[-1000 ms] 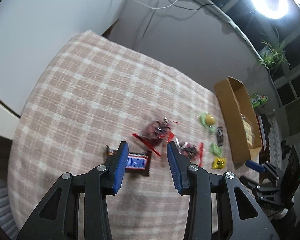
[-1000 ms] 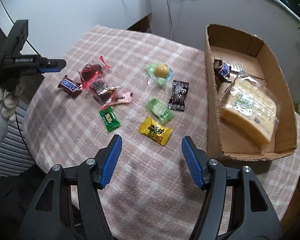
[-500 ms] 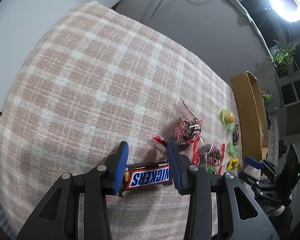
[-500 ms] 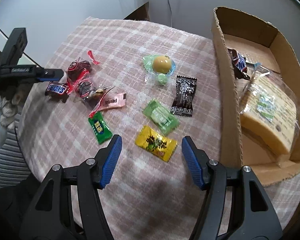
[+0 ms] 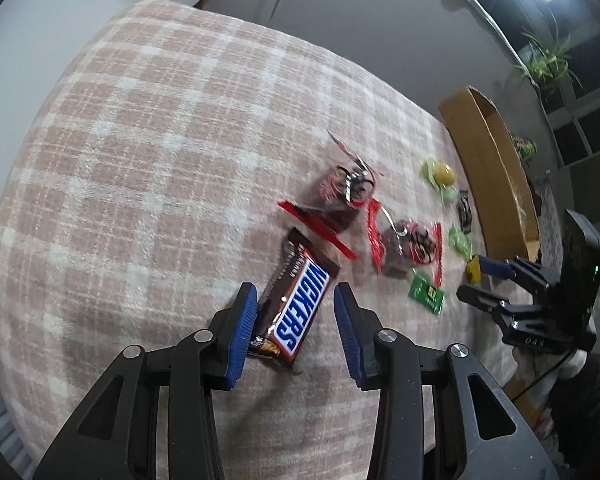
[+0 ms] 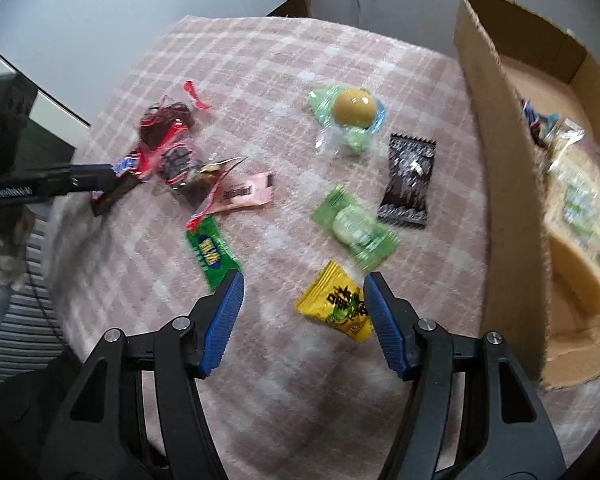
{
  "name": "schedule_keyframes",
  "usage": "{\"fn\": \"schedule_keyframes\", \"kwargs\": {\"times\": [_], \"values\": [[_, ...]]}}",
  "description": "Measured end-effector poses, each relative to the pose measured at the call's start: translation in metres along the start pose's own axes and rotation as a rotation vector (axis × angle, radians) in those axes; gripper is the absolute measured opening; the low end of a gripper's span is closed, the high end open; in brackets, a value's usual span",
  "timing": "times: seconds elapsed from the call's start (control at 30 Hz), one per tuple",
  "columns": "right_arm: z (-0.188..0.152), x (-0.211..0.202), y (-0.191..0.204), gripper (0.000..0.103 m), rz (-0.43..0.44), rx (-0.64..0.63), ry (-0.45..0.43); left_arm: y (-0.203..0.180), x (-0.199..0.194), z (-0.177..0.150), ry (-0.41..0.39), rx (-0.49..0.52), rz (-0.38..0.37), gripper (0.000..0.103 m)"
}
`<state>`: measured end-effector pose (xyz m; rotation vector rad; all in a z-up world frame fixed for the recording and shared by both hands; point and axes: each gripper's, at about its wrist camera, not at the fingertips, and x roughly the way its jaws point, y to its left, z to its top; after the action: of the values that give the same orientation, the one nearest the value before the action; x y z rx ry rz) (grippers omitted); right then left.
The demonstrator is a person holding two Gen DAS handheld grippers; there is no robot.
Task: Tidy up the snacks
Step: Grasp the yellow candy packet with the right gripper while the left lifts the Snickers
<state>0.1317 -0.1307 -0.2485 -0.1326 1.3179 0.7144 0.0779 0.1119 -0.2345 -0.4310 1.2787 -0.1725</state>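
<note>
Left hand-held gripper [image 5: 296,324] sits open w/ a chocolate bar [image 5: 296,304] between its pads, not clamped. Right hand-held gripper [image 6: 302,320] hangs open, empty, over a yellow candy packet [image 6: 336,304] on the table [image 6: 300,380].

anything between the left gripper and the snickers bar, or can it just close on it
Nothing visible is in the way. The Snickers bar already lies between the open pads of the left gripper, near the left pad; the red-wrapped candies sit beyond it.
</note>
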Motion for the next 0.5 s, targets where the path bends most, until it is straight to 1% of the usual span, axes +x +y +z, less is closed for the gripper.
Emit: {"fn": "schedule_keyframes", "kwargs": {"times": [0.03, 0.13, 0.23, 0.27, 0.37, 0.5], "values": [[-0.001, -0.001, 0.000, 0.065, 0.002, 0.002, -0.002, -0.003, 0.000, -0.002, -0.002, 0.015, 0.009, 0.038], [-0.003, -0.003, 0.000, 0.065, -0.028, -0.014, -0.006, -0.012, 0.002, -0.005, -0.004, 0.056, 0.040, 0.038], [-0.011, -0.008, -0.002, 0.065, -0.072, -0.037, -0.011, -0.022, 0.003, -0.009, -0.005, 0.113, 0.077, 0.039], [-0.012, -0.007, -0.002, 0.065, -0.099, -0.049, -0.002, -0.026, 0.004, -0.011, -0.005, 0.128, 0.089, 0.039], [-0.015, -0.003, 0.002, 0.065, -0.136, -0.086, 0.009, -0.030, 0.007, -0.012, -0.001, 0.150, 0.131, 0.039], [-0.017, -0.003, 0.003, 0.065, -0.149, -0.085, 0.013, -0.030, 0.011, -0.010, 0.006, 0.144, 0.147, 0.039]]}}
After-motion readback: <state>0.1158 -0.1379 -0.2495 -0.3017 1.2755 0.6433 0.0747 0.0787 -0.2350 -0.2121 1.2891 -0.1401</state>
